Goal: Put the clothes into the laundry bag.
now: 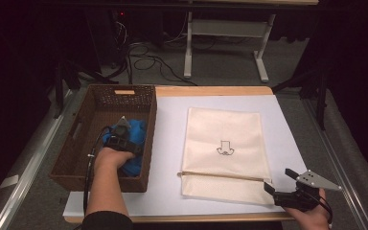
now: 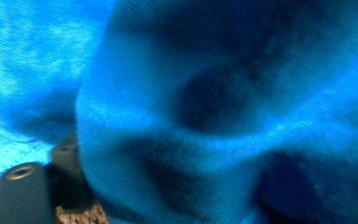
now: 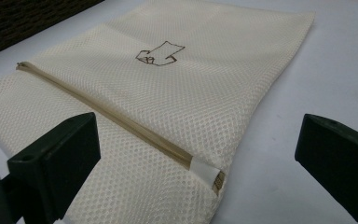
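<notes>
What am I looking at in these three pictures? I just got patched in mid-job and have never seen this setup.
There is no robot arm here. A person stands at a table and holds a two-jaw gripper in each hand.

The high view looks down from above the person's side. On a white sheet lies a cream mesh bag with a zipper across its near end and a small drawing on it. To its left stands a brown wicker basket with blue cloth inside.

The other two pictures come from cameras riding on the grippers. The left gripper is down in the basket; its view is blurred blue cloth pressed close, so whether it grips the cloth cannot be told. The right gripper is open, its jaws spread either side of the zipper's end, holding nothing.
</notes>
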`<state>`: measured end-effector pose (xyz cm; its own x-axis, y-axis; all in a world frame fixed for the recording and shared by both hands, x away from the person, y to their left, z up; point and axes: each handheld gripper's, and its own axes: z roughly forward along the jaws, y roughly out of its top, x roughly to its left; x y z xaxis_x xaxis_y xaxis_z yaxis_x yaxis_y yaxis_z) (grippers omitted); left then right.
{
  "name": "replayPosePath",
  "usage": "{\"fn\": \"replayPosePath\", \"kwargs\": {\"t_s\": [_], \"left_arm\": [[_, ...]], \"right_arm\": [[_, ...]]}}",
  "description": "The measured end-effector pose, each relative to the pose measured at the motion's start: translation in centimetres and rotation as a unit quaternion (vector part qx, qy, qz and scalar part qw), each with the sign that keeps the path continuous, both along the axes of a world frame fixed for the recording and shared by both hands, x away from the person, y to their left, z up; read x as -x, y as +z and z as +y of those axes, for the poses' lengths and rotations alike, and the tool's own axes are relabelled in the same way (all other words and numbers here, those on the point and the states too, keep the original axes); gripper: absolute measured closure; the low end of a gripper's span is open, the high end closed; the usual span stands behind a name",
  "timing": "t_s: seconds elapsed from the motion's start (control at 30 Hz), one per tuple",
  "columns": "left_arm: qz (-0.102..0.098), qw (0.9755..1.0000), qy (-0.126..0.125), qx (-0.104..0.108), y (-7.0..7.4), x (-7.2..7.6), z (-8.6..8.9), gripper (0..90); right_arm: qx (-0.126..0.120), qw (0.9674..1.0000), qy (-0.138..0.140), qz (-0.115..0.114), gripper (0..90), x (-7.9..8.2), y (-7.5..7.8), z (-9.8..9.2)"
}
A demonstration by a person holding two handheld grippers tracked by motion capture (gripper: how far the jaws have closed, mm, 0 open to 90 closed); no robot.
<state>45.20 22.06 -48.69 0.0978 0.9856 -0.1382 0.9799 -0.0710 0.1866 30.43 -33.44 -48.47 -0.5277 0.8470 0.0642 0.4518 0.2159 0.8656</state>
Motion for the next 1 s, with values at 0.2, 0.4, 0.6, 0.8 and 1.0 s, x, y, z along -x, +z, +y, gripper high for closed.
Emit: {"fn": "replayPosePath", "kwargs": {"t_s": [0.2,0.4,0.6,0.8,1.0], "left_arm": [[-0.005,0.9997,-0.006,-0.023,0.1,0.2,-0.2,38.3],[-0.024,0.9992,-0.024,-0.022,0.7,0.4,-0.6,72.3],[-0.081,0.9957,-0.042,-0.014,1.9,1.1,-0.8,77.4],[-0.155,0.9871,-0.039,-0.005,3.2,2.1,-0.6,78.3],[-0.229,0.9731,-0.027,0.005,4.4,3.1,-0.3,78.5]], "right_arm": [[-0.001,1.0,0.0,0.001,0.5,0.1,0.0,0.0],[-0.002,1.0,-0.001,0.001,0.8,0.1,0.0,-0.1],[-0.003,1.0,0.0,0.0,1.1,0.1,0.1,-0.1],[-0.001,1.0,0.001,0.001,1.3,0.1,0.0,-0.1],[0.0,1.0,0.002,-0.001,1.3,0.1,0.1,-0.1]]}}
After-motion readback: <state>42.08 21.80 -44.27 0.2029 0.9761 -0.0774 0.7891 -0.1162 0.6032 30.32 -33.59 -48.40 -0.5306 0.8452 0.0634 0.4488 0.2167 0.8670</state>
